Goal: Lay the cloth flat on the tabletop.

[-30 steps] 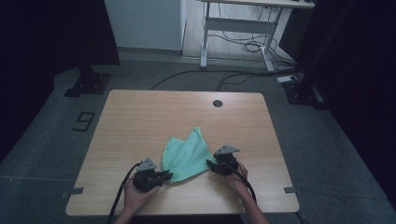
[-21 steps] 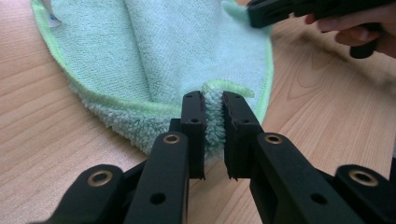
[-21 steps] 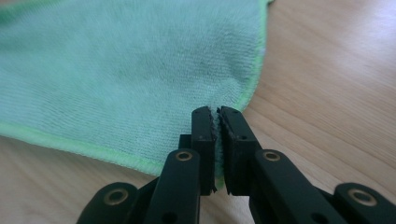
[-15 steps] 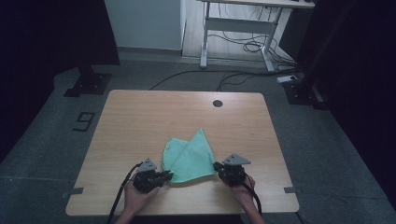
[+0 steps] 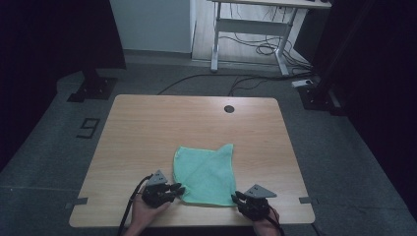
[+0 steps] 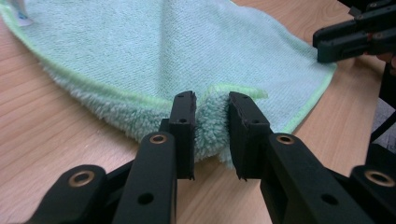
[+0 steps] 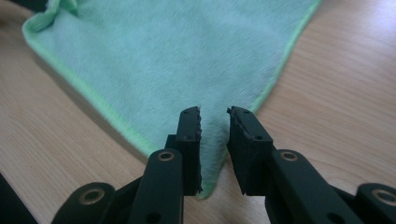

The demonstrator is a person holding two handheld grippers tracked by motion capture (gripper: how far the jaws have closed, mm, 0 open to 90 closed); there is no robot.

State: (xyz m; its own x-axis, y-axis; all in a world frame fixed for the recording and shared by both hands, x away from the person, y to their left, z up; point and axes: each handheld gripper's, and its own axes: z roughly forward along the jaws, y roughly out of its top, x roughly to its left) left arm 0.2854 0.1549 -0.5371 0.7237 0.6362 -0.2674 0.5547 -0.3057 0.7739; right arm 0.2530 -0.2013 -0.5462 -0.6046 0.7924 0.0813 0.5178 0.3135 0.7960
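- Down at the near edge of the table (image 5: 147, 123), at about 7 o'clock from the cloth's middle in the high view, your left gripper (image 5: 173, 189) sits at the near-left corner of the green cloth (image 5: 206, 172).
- Its own view shows a bunched fold of that cloth (image 6: 211, 116) standing between the two black jaws, fluffy pile brushing both inner faces; the jaws have just been opening a little, and you cannot tell whether the pads press the fold.
- At about 5 o'clock, your right gripper (image 5: 239, 197) sits at the cloth's near-right corner, close to the table's near edge.
- Its view shows the pointed corner of the cloth (image 7: 212, 158) lying flat on the wood under the gap between the jaws; those jaws have just been opening too, stand slightly apart, and do not squeeze the fabric.
- From the left gripper view, the right gripper (image 6: 357, 37) shows at 2 o'clock, at the cloth's far corner.
- Farther out, the cloth lies spread, one layer folded over along a diagonal, its far-right corner pointing to 1 o'clock.
- Beyond it, at 12 o'clock, a round dark hole (image 5: 228, 108) sits near the table's far edge.
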